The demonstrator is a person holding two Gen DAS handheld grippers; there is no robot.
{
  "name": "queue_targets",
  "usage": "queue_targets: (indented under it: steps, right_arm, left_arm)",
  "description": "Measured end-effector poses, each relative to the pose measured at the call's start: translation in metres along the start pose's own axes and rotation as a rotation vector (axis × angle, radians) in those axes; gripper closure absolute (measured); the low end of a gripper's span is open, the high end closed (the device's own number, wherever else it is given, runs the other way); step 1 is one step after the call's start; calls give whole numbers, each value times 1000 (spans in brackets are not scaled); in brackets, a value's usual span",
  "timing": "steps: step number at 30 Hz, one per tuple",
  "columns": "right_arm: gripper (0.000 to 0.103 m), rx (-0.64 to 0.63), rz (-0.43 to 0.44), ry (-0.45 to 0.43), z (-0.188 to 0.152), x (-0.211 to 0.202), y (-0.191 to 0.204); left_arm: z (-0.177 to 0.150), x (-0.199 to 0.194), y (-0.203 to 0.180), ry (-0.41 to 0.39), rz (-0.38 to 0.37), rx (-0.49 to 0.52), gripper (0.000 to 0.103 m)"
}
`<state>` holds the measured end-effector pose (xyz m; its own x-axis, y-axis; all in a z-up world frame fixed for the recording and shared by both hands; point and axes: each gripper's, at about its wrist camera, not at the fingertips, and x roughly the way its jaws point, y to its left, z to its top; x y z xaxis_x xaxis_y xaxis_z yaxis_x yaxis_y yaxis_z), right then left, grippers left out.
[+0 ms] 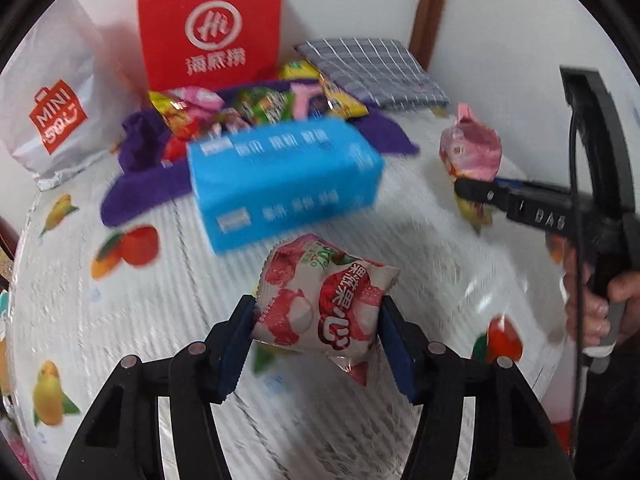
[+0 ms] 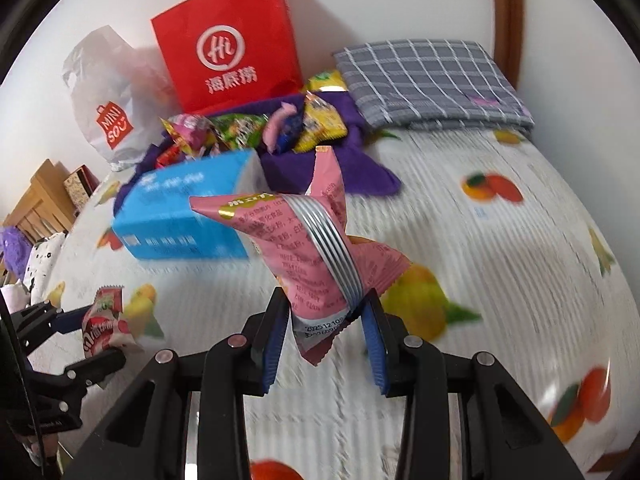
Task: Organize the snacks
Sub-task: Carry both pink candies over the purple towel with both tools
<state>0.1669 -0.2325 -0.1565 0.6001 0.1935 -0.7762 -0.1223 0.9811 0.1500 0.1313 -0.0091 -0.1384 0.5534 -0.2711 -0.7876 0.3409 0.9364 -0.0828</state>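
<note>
**Blue pads on two snack packets above the fruit-print cover**

Blue ribbed pads of the left gripper (image 1: 318,340) press on both sides of a white-and-red lychee packet (image 1: 320,304), which bulges between them; the jaws stand about half closed around it. The packet hangs clear of the white fruit-print cover (image 1: 120,312), near the front middle of the left wrist view.

To the right, the right gripper (image 2: 326,344) has its jaws drawn in as far as they go, pinching the lower end of a pink packet (image 2: 304,248) with a silver seam running across its back. The packet sticks up and away from the fingers. A hand (image 1: 600,308) on the black handle shows at the right edge of the left wrist view.

Just beyond both packets lies a blue tissue pack (image 1: 284,184) on the cover. Farther back, a purple cloth (image 1: 136,184) carries a heap of mixed snack packets (image 1: 240,108) in yellow, green and pink. Against the far wall stand a red paper bag (image 1: 212,24) and, to its left, a white Miniso bag (image 1: 56,112). A folded grey checked cloth (image 1: 372,72) lies at the far right.
</note>
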Motion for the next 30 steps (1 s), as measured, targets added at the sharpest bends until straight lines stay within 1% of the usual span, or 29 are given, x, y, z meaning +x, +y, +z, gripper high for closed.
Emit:
queue_targets:
  steps: [2,6,9,13,17,24,27,30]
  right_arm:
    - [66,-20,9,-13,16,2,7]
    - [66,-44,18,-32,45,10,17]
    - [66,-47,28,-28,70,21,22]
    - [66,-55,39,-25,96,37,28]
    - [66,-57,55,-16,121,56,33]
    - [66,-95,73,15,157,94,48]
    - [66,-100,78,38,169,110,52]
    - [66,-109,76,75,174,128,55]
  left_arm:
    - [15,-5,9,-16,-3,-16,44]
    - [47,-10,26,-47,39,-33,44]
    - [74,-10,43,-67,56,-61,44]
    - [100,-6,63,-88,89,-79,44]
    - [123,7,82,-93,114,-99,44]
    - [151,41,111,-72,116,-143,43]
    - [160,59,118,-59,107,-156,43]
    - [167,82,123,-39,125,-167,43]
